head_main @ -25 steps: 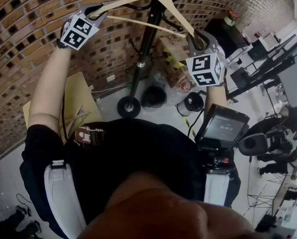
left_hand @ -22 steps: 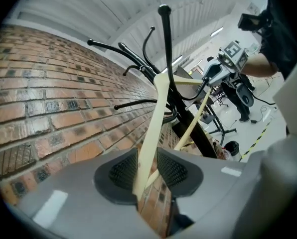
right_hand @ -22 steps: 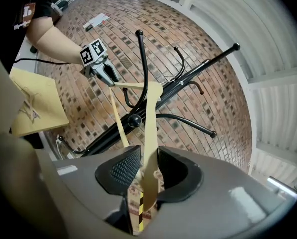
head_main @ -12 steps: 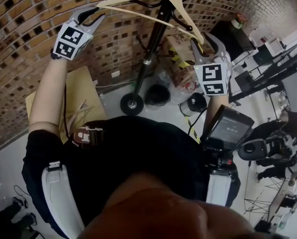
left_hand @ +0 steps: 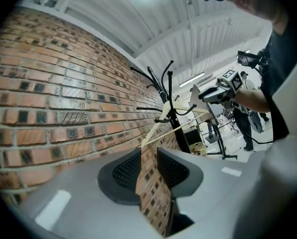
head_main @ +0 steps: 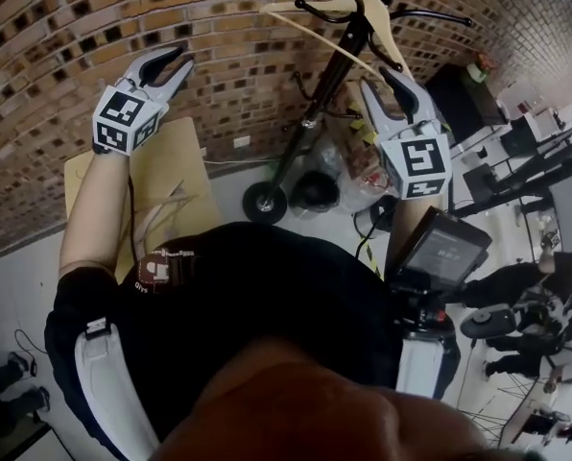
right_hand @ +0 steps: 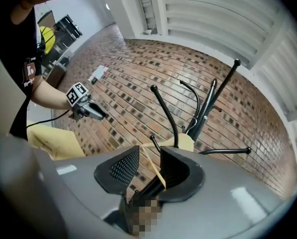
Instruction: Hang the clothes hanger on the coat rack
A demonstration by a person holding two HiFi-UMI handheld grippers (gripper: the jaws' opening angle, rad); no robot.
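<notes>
The pale wooden hanger hangs by its hook from an arm of the black coat rack in front of the brick wall. My left gripper stands open well to the left of it, with only bricks showing between its jaws; the hanger is far ahead in that view. My right gripper is at the hanger's right end. Its jaws are closing, and the hanger's thin lower bar runs between them close to the right pad, with a gap on the left.
A yellow wooden board lies below my left arm. Dark bags sit by the rack's wheeled foot. A small screen hangs at my right hip. Tripods and people fill the right side.
My left gripper has let go of the hanger's left end and drawn away to the left and down. The hanger now hangs from the rack. My right gripper has loosened at the right end.
</notes>
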